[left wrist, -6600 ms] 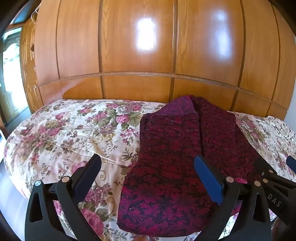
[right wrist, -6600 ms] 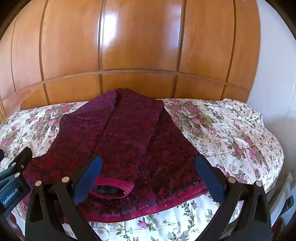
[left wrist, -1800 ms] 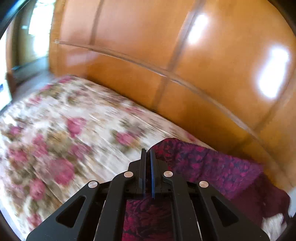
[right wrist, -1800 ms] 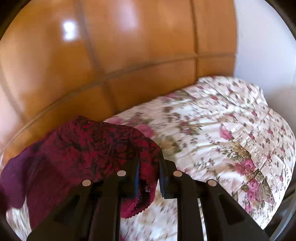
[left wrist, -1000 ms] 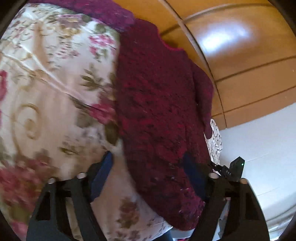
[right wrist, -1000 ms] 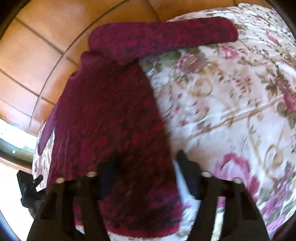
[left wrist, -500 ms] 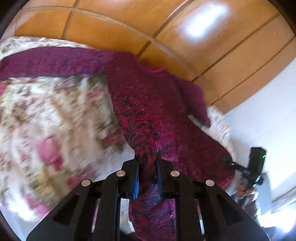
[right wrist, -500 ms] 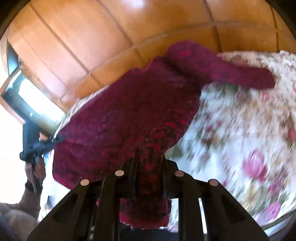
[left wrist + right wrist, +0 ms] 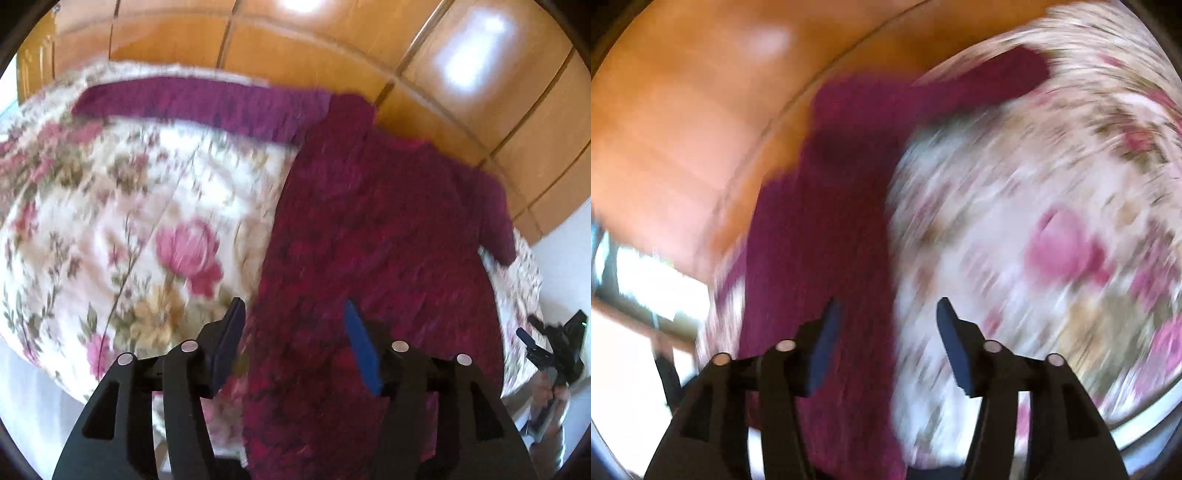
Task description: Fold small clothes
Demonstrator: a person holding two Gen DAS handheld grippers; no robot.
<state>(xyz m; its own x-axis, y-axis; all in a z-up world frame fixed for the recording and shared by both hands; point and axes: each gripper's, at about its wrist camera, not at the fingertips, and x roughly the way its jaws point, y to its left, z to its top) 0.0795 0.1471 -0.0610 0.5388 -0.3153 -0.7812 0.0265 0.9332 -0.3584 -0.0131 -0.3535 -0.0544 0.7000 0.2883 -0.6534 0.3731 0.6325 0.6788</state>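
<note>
A dark red patterned sweater (image 9: 373, 236) lies spread flat on the floral bedspread (image 9: 122, 221), one sleeve (image 9: 199, 103) stretched out to the left by the headboard. My left gripper (image 9: 293, 332) is open and empty over the sweater's lower left edge. In the blurred right wrist view the same sweater (image 9: 827, 229) lies on the left with its other sleeve (image 9: 990, 81) stretched right. My right gripper (image 9: 886, 332) is open and empty over the sweater's lower right edge. The right gripper also shows at the far right of the left wrist view (image 9: 554, 347).
A glossy wooden headboard wall (image 9: 424, 74) rises behind the bed. A white wall (image 9: 561, 273) stands to the right. The bed's near edge (image 9: 48, 373) drops to the floor. A bright window (image 9: 646, 280) shows at left in the right wrist view.
Both grippers were shut on the sweater's lower edges half a second ago; now both are open and the sweater lies released, spread flat. The right view is blurred by fast motion.
</note>
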